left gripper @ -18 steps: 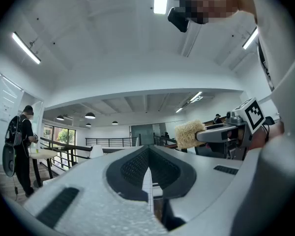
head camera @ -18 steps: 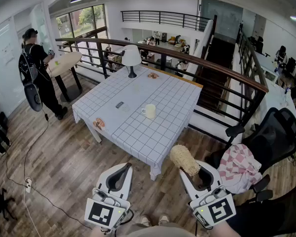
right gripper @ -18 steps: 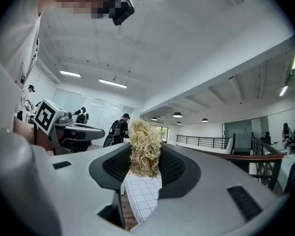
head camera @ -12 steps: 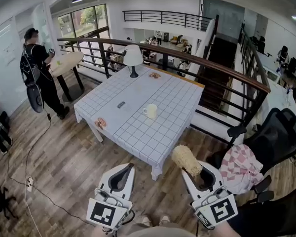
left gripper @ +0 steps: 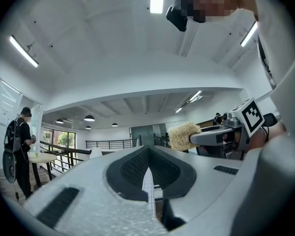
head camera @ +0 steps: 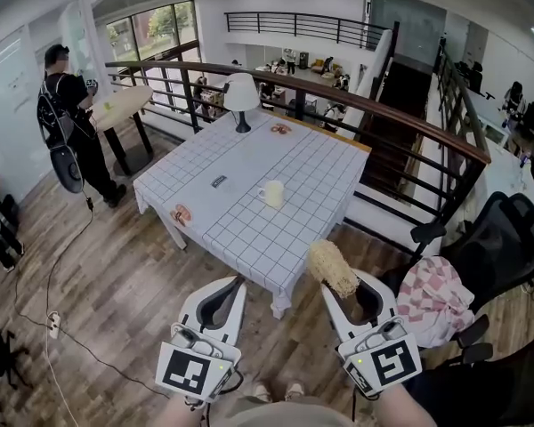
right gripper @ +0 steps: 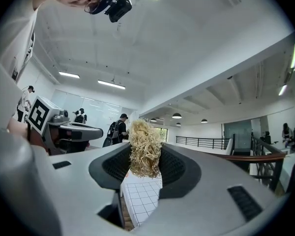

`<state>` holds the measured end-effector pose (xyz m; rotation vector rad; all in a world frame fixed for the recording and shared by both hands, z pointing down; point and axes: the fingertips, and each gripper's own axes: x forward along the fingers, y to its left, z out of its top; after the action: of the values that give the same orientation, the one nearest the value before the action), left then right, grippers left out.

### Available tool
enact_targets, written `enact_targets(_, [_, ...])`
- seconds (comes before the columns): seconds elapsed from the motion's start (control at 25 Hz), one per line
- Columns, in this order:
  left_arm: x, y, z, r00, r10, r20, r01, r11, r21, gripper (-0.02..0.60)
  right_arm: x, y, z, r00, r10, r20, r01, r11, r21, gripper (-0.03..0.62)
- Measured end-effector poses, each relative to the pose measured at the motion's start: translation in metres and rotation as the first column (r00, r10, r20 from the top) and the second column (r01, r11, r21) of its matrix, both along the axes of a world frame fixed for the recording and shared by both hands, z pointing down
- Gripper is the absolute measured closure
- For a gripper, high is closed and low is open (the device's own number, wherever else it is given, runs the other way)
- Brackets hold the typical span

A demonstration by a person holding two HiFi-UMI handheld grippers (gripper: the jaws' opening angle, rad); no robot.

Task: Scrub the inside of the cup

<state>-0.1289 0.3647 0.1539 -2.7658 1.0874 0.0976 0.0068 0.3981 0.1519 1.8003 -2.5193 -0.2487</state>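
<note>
A cream cup (head camera: 271,194) stands upright near the middle of the white checked table (head camera: 311,181), well ahead of both grippers. My right gripper (head camera: 340,285) is shut on a straw-coloured scrubber (head camera: 331,268), whose tuft sticks out past the fingertips; in the right gripper view the scrubber (right gripper: 145,147) is clamped between the dark pads. My left gripper (head camera: 228,289) is shut with nothing in it, the jaws meeting in a thin seam in the left gripper view (left gripper: 148,177). Both grippers hover over the wooden floor short of the table's near corner.
A white lamp (head camera: 241,96) stands at the table's far edge, with small items (head camera: 217,181) on the cloth. A railing (head camera: 400,118) runs behind the table. An office chair with a checked cloth (head camera: 438,296) is at right. A person (head camera: 67,118) stands at left; cables (head camera: 53,323) lie on the floor.
Both grippers and the view have moved slightly forward toward the table; the scrubber stays clamped in the right gripper and the left stays shut.
</note>
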Motion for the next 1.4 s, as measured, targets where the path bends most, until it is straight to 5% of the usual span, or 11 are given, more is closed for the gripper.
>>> enact_targets(1.4, [0.060,0.001,0.022,0.998,-0.055,0.012,0.056,0.998,-0.043,0.568,0.071,-0.001,0.029,0.997,-0.034,0.065,0.036,0.999,-0.034,0.441])
